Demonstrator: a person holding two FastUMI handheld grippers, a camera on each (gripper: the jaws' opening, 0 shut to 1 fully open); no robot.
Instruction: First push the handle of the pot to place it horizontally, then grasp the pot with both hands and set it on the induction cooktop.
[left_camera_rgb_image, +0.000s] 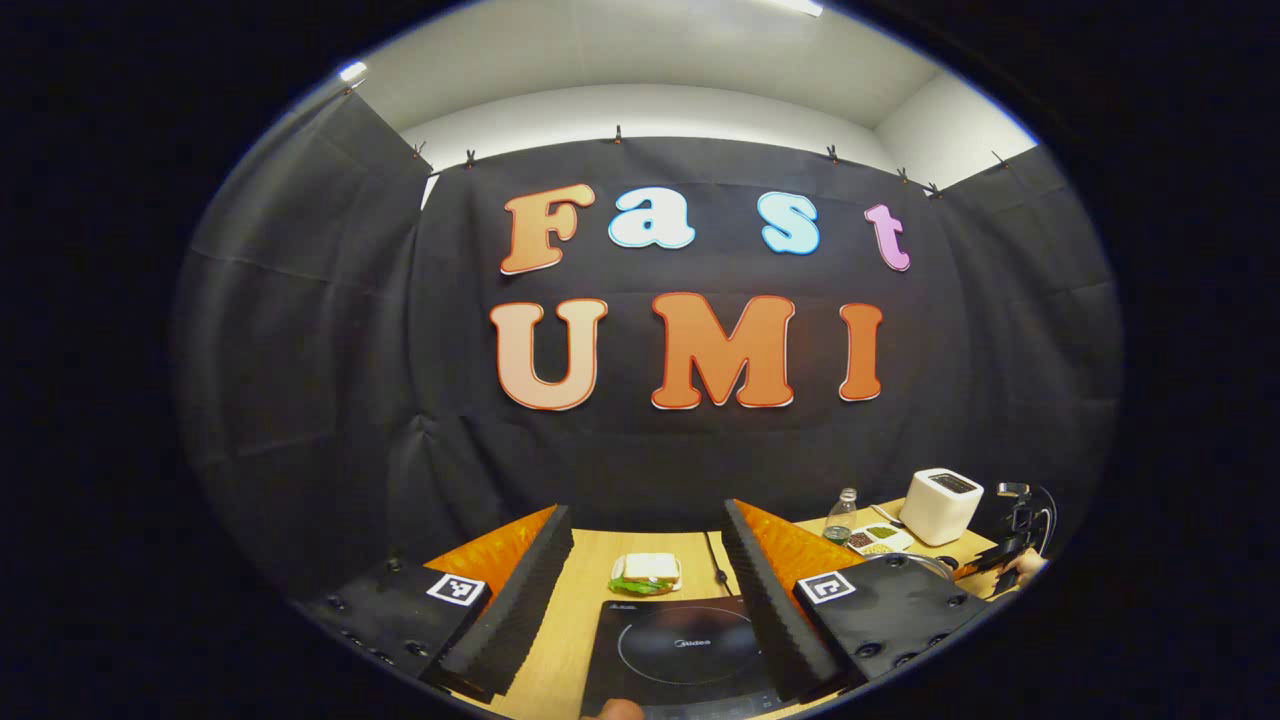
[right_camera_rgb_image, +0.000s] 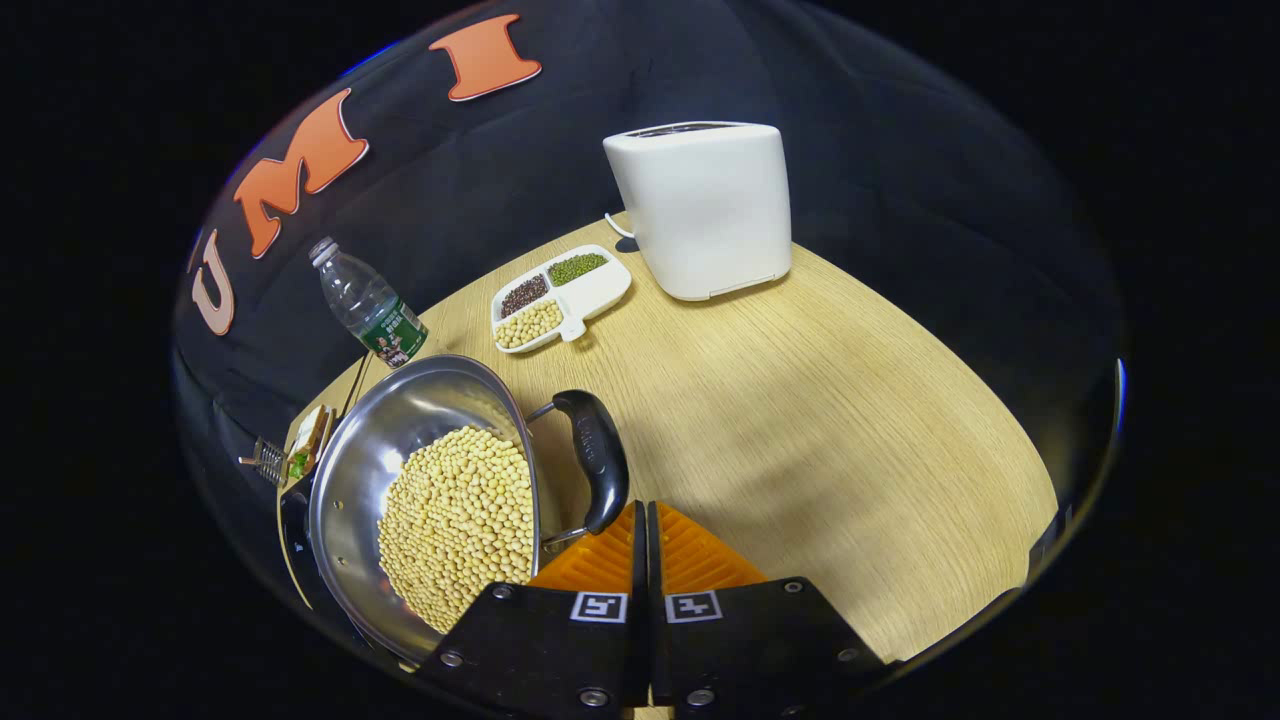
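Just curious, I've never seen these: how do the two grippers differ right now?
The left gripper is open, its fingers spread wide over the cooktop; the right gripper is shut, fingers together with nothing between them. The left one sits over the cooktop; the right sits beside the pot handle. Both have orange fingers on black bodies.

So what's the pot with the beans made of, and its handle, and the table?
The pot looks like polished steel: its silvery inside mirrors the lights. Its handle seems to be glossy black plastic, held by thin metal wires, though it could be another hard coating. The table looks like pale wood with fine grain lines; whether it is solid wood or a printed laminate cannot be told.
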